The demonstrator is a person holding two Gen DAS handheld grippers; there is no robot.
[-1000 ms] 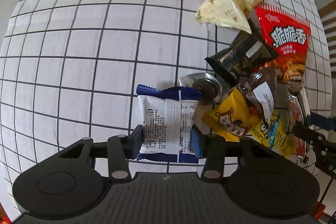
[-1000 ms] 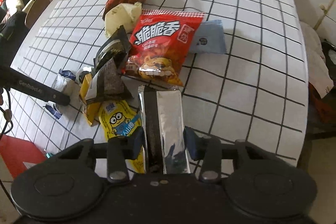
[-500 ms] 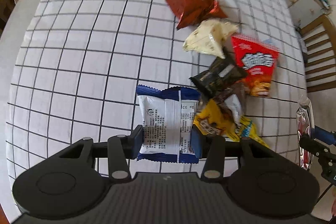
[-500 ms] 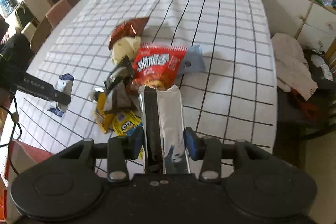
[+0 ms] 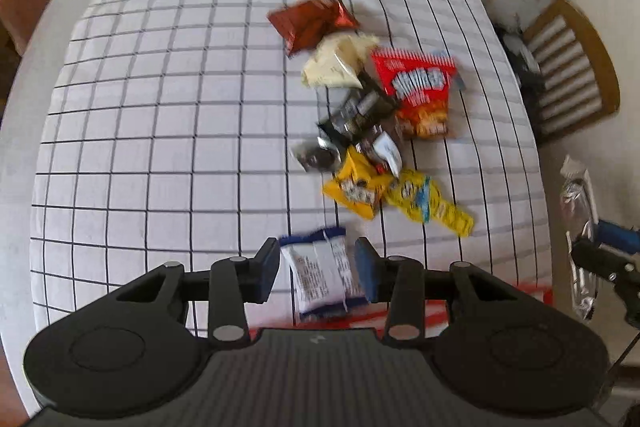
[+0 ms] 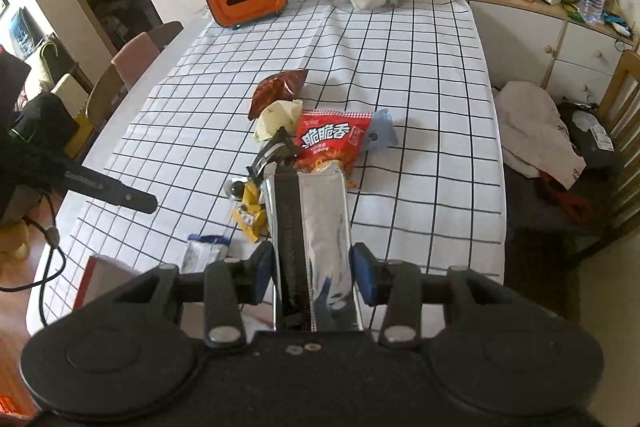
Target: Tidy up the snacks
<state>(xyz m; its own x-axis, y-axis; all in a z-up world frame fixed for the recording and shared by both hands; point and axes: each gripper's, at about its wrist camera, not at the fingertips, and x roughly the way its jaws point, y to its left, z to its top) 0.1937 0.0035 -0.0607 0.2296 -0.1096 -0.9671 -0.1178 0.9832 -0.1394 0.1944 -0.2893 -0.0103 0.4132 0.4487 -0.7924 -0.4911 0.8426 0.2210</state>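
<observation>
Checked tablecloth [image 5: 160, 147] now lies farther below: left gripper [image 5: 318, 269] closing around white packet [image 5: 320, 273], right gripper [image 6: 312, 273] clamping silver packet [image 6: 316, 235], both lifted for sorting.

Both wrist views look steeply down from above the table [image 5: 160, 107], sharing the snack pile [image 6: 304, 147]
</observation>
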